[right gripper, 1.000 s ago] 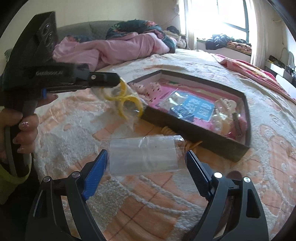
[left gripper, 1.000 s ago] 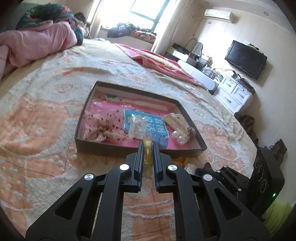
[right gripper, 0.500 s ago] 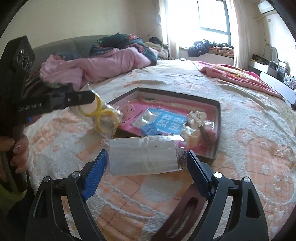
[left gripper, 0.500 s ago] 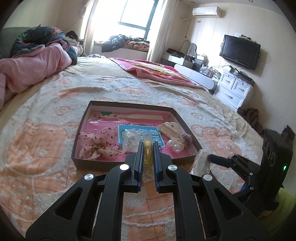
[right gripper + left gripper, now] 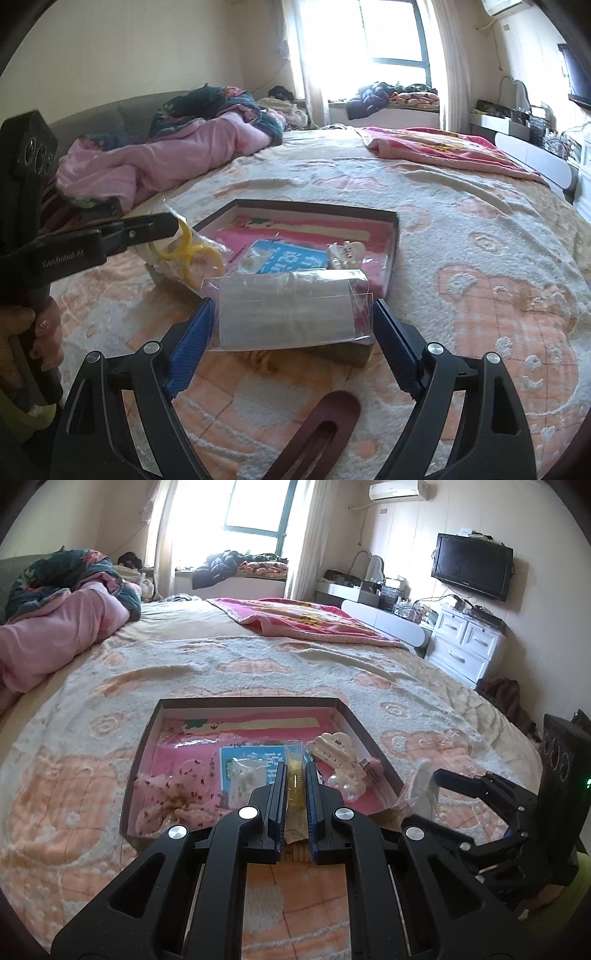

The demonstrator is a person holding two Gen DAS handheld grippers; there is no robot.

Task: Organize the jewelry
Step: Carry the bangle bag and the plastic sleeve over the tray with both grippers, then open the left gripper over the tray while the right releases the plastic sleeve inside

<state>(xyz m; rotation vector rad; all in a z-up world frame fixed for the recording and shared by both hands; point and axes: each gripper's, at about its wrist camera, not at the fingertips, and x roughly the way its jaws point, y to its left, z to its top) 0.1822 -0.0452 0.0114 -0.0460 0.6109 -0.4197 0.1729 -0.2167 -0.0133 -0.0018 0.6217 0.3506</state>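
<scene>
Currently, a clear packet of yellow rings (image 5: 192, 254) is pinched between the nearly closed jaws of the left gripper (image 5: 294, 775), and it is held in the air just above the near left corner of the shallow box (image 5: 395, 240). An empty clear plastic bag (image 5: 288, 310) is spanned between the widely spread blue pads of the right gripper (image 5: 291, 314), its side edges pressed by both pads. Inside the box, on a pink lining, a cream hair claw (image 5: 332, 755), a blue card (image 5: 251, 760) and a floral scrunchie (image 5: 173, 794) are seen. A dark brown hair clip (image 5: 321, 435) is seen lying on the bedspread (image 5: 480, 258) beneath the right gripper.
</scene>
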